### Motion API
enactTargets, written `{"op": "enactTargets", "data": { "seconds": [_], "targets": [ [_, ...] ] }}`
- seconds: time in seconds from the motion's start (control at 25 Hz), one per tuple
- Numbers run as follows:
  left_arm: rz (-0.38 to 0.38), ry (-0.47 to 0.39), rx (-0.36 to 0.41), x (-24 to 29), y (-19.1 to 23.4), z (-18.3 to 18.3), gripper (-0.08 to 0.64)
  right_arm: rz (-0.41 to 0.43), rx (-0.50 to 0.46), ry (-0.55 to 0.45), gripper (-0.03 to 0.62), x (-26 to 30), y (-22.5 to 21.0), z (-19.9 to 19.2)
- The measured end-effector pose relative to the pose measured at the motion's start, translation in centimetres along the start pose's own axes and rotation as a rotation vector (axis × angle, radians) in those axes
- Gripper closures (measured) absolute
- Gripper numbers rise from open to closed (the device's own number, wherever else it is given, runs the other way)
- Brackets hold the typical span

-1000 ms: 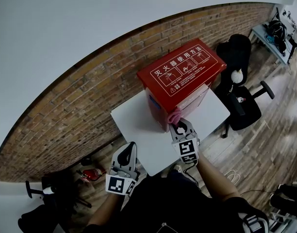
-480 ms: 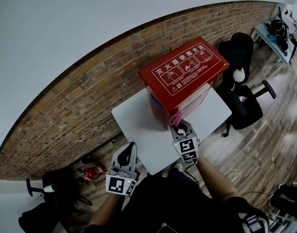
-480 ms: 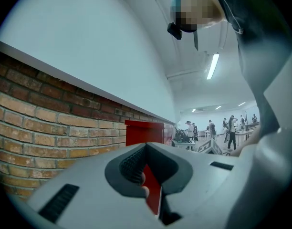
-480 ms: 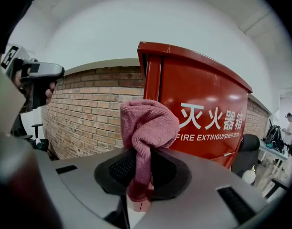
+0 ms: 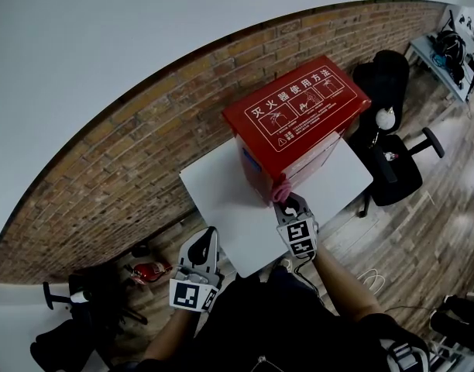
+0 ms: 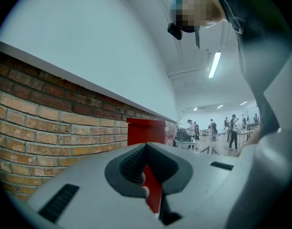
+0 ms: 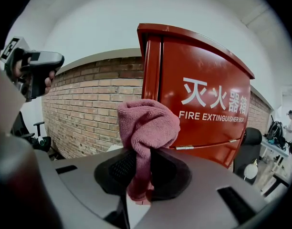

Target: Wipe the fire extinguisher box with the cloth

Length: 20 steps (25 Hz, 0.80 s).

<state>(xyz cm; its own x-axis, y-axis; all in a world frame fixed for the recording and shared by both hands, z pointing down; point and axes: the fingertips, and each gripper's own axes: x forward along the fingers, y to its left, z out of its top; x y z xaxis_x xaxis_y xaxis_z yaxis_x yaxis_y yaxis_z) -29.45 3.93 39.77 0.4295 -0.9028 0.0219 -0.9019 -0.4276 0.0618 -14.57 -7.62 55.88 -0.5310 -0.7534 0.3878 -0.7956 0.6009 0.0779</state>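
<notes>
Head view. Count: one red fire extinguisher box, one pink cloth, one white counter, two tools.
- The box stands upright on the counter's far part, toward the brick wall. Bare counter lies open to the box's left and along the near edge.
- The right tool reaches over the counter's near edge, with the cloth at its tip by the box's lower front.
- The left tool hangs off the counter, just outside the near left corner and above the wood floor, well apart from the box.
- Two black office chairs stand right of the counter. One small red object lies on the floor at left, too small to identify.

Left gripper view.
- The tool's jaws are pressed nearly together, with only a thin slit between them and nothing held.
- The box shows red beyond the slit, with brick wall to its left.
- Several people stand far off in the room.

Right gripper view.
- The tool's jaws pinch the cloth's lower end, and the bunched upper part stands above them.
- The bunch overlaps the box's front left edge. It looks to be against the box, but contact is not certain.
- The box front reads "FIRE EXTINGUISHER BOX".
- The left tool shows at upper left, gripped by a hand.
</notes>
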Motion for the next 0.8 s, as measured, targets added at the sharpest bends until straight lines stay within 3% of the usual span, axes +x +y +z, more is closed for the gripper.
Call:
{"op": "enactTargets", "data": {
  "seconds": [0.28,0.8],
  "targets": [
    [0.004,-0.009,0.004,0.3,0.1,0.0,0.511,0.012,0.011,0.045,0.522,0.9,0.3,-2.3],
    [0.009,0.049,0.013,0.4,0.4,-1.0,0.511,0.044,0.029,0.174,0.522,3.1,0.8,-8.0]
  ]
}}
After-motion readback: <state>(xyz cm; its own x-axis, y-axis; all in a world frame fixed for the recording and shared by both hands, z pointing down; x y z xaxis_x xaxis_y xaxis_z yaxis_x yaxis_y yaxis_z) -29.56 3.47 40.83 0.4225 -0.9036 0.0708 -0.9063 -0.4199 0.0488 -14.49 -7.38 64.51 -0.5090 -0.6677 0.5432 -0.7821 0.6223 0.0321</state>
